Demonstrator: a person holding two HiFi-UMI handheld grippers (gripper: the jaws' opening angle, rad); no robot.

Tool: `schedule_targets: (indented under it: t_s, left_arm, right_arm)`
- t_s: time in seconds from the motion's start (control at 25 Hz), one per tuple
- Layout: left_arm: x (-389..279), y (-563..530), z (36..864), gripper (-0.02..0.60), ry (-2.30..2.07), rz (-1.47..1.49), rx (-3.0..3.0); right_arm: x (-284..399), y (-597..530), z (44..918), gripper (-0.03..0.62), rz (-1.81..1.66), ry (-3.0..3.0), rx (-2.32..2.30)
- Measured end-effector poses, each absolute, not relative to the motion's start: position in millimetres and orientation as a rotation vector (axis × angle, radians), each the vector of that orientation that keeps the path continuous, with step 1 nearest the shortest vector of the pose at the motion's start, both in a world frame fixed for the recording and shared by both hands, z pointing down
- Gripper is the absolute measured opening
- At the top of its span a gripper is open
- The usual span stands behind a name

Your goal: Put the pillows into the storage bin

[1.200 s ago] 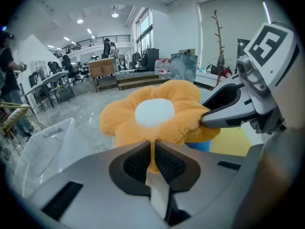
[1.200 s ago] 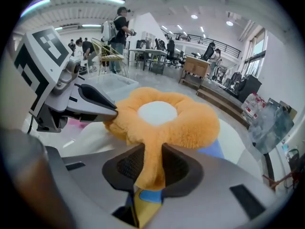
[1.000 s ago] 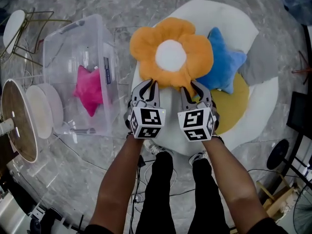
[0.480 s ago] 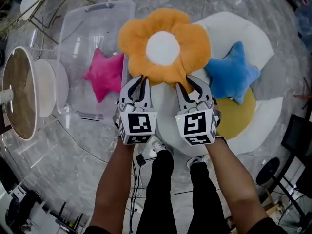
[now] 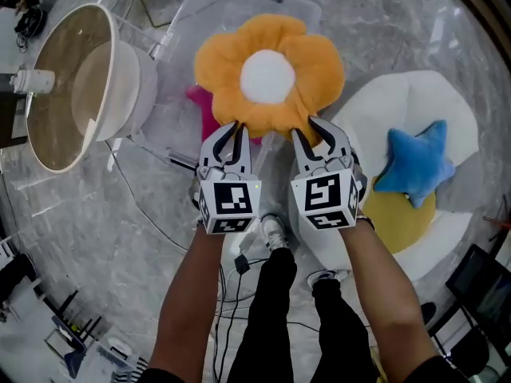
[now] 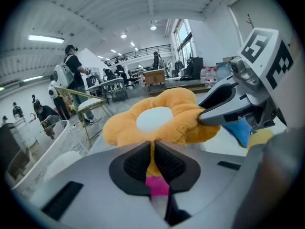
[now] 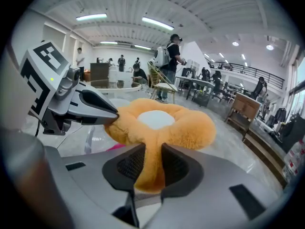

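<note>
An orange flower pillow [image 5: 269,74] with a white centre hangs in the air over the near edge of the clear storage bin [image 5: 200,22]. My left gripper [image 5: 230,134] is shut on its near left petal, and my right gripper [image 5: 319,132] is shut on its near right petal. In the left gripper view the orange pillow [image 6: 159,123] is pinched thin between the pads; in the right gripper view a thick fold of the orange pillow [image 7: 150,156] fills the jaws. A pink star pillow [image 5: 204,110] lies inside the bin, mostly hidden. A blue star pillow [image 5: 419,162] rests on the white seat [image 5: 399,94].
A round white side table [image 5: 76,78] with a wooden top stands left of the bin. A yellow cushion [image 5: 399,214] lies under the blue star. Cables [image 5: 239,266] run over the marble floor by the person's feet. People and furniture fill the hall in the gripper views.
Both grippers have carried the orange flower pillow leftward off the white seat to above the bin. The seat and blue star now lie to the right.
</note>
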State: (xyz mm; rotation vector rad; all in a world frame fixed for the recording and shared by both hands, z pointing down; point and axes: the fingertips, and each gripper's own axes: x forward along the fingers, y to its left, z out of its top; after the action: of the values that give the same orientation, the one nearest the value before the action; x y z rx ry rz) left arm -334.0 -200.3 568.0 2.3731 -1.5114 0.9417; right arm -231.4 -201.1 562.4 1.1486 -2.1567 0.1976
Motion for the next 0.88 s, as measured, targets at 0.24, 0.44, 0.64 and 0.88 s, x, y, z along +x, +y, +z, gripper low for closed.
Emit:
schedule_targets:
  t_s: [0.24,0.44,0.64,0.88]
  left_arm:
    - [-402.7,-205.0,568.1,0.038,-1.654,1.037,2.292]
    - [-439.8,-222.3,564.8,0.04,-1.692,0.996,2.227]
    - [-462.2,-232.0,574.1,0.054,-1.702,1.029,2.177]
    - [-485.6,-218.5,592.0,0.287,-1.752,1.031,2.094]
  right_arm:
    - [-300.7,-215.9,565.1,0.118,0.162,-2.208,1.048]
    - [-337.6,-237.2,562.6,0.138,0.175,-2.239,0.969]
    - [-357.7,-246.9,576.8,0.165,0.23,-2.233,0.887]
    - [-360.0,-241.5,587.5,0.388,0.227,-2.25,0.928]
